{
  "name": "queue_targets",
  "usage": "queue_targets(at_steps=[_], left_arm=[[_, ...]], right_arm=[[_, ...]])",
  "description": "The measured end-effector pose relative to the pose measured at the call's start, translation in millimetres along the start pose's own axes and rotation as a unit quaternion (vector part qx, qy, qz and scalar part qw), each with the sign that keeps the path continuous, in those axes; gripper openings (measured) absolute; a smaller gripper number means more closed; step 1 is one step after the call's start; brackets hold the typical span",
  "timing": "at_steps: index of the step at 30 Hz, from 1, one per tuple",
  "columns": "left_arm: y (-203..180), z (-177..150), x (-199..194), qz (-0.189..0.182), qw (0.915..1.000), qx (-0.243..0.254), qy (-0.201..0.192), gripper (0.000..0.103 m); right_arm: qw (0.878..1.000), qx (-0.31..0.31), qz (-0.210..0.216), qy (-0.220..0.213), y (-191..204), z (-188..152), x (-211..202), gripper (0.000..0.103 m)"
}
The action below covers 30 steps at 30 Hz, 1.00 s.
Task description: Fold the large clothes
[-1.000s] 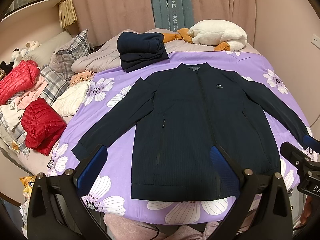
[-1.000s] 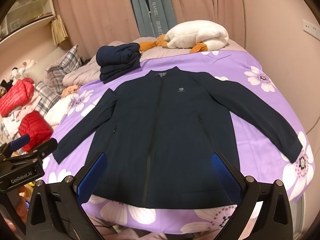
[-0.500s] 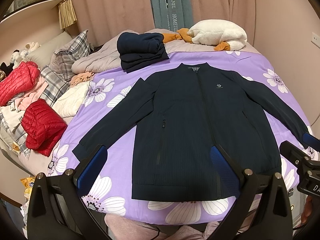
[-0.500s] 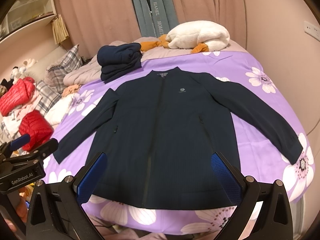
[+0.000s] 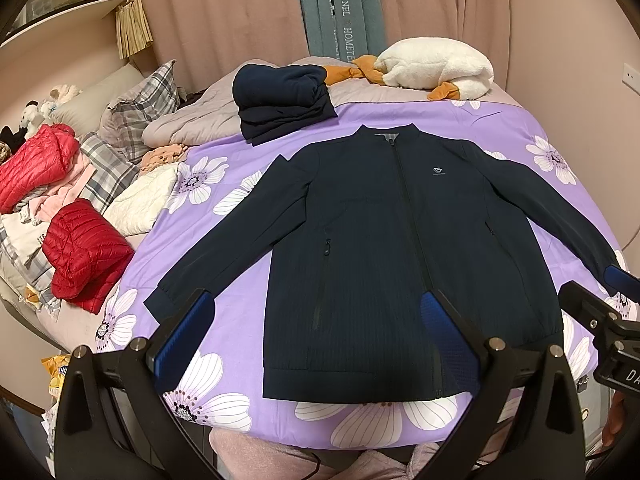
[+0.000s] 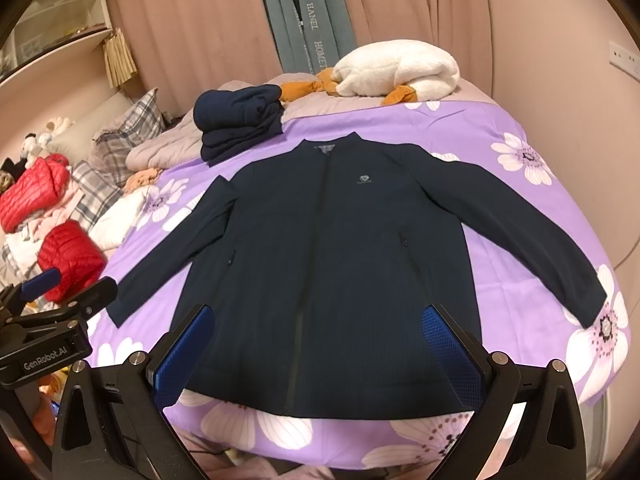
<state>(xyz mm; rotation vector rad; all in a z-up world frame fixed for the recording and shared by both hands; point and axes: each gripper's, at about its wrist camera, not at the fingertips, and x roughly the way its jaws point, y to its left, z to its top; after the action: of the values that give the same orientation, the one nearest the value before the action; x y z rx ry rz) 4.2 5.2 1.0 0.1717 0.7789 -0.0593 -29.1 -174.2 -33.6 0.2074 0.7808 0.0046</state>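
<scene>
So you've got the dark navy zip-up jacket [image 5: 400,264] laid flat, front up, across the middle of the purple flower-print bedspread [image 5: 500,128]; collar toward the far edge, hem right at the near edge, both sleeves angled out toward the side edges; zip is closed. Your left gripper [image 5: 316,332] hovers over the near edge with its blue-padded fingers [image 5: 184,334] spread wide, pinching nothing; one pad sits above the left cuff, the other above the hem. Your right gripper [image 6: 318,346] is the same deal, spread wide and empty over the hem. At the far edge there's a folded stack of dark navy clothes [image 5: 280,100] just beyond the left shoulder; a white fluffy blanket [image 5: 436,64] in the far right corner; red puffer jackets [image 5: 84,252] piled off the left edge.
</scene>
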Motion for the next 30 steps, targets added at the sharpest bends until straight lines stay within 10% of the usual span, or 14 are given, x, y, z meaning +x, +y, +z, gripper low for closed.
queue_targets(at_steps=[21,26,30], left_arm=[[4,0,12,-0.037,0.9989,-0.028,0.002,0.103],[19,-3,37,-0.124,0.9872,-0.1,0.005,0.103],[25,-7,68,-0.208,0.9649,-0.158,0.022,0.103]], right_arm=[[0.998,0.041,0.048,-0.011,-18,0,1,0.103],[0.968,0.145,0.198,-0.051,-69,-6,9,0.103],[0.941,0.228,0.229,-0.099,-122,-26,19,0.103]])
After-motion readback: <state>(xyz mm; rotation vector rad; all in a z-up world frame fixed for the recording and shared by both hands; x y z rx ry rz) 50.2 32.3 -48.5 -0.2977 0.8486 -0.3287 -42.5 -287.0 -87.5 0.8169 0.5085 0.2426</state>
